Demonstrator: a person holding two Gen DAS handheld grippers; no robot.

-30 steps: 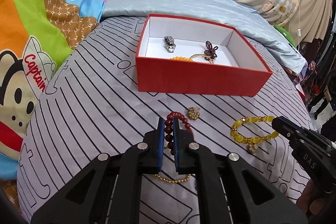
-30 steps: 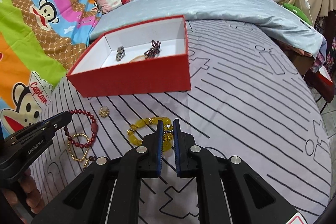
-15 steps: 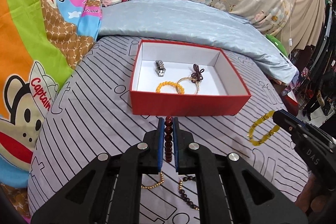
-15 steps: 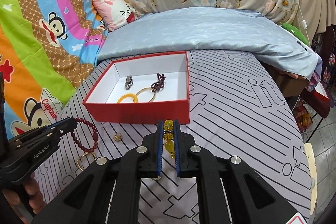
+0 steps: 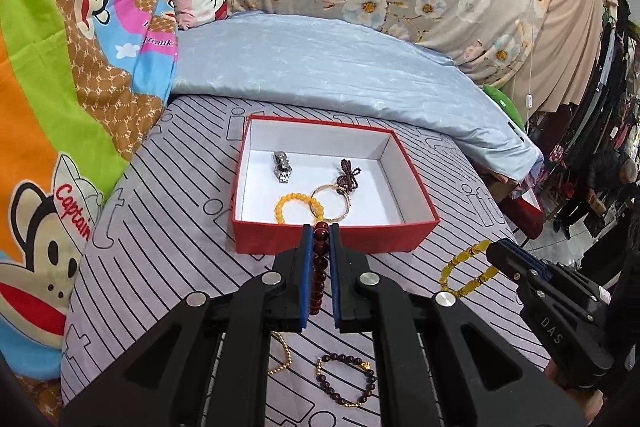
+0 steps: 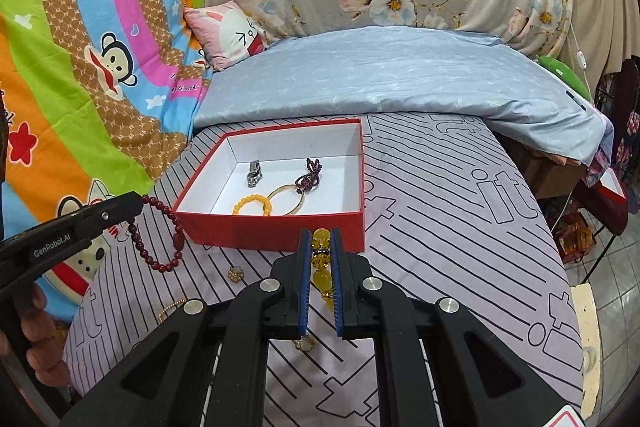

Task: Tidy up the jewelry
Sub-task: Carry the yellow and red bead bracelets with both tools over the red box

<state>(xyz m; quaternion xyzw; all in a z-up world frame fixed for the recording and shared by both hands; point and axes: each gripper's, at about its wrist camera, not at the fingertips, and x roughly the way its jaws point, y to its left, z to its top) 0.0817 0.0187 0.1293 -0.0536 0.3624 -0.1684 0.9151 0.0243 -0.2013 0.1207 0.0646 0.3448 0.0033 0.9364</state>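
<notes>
My left gripper (image 5: 320, 233) is shut on a dark red bead bracelet (image 5: 319, 267) and holds it in the air just short of the red box (image 5: 332, 239); the bracelet hangs from it in the right wrist view (image 6: 158, 235). My right gripper (image 6: 320, 237) is shut on a yellow bead bracelet (image 6: 321, 259), also lifted before the red box (image 6: 280, 231); it dangles in the left wrist view (image 5: 466, 267). Inside the box lie a silver watch (image 5: 282, 167), an orange bead bracelet (image 5: 298, 207), a gold ring hoop (image 5: 332, 203) and a dark purple beaded piece (image 5: 349, 175).
On the striped bedsheet lie a dark bead bracelet (image 5: 346, 379), a gold chain (image 5: 282, 355) and a small gold flower charm (image 6: 236, 273). A blue quilt (image 5: 320, 67) lies behind the box. The bed's right edge drops to the floor (image 6: 612, 307).
Both grippers have lifted their bracelets off the sheet and risen, so the box's inside now shows from above. The dark bead bracelet on the sheet has come into view.
</notes>
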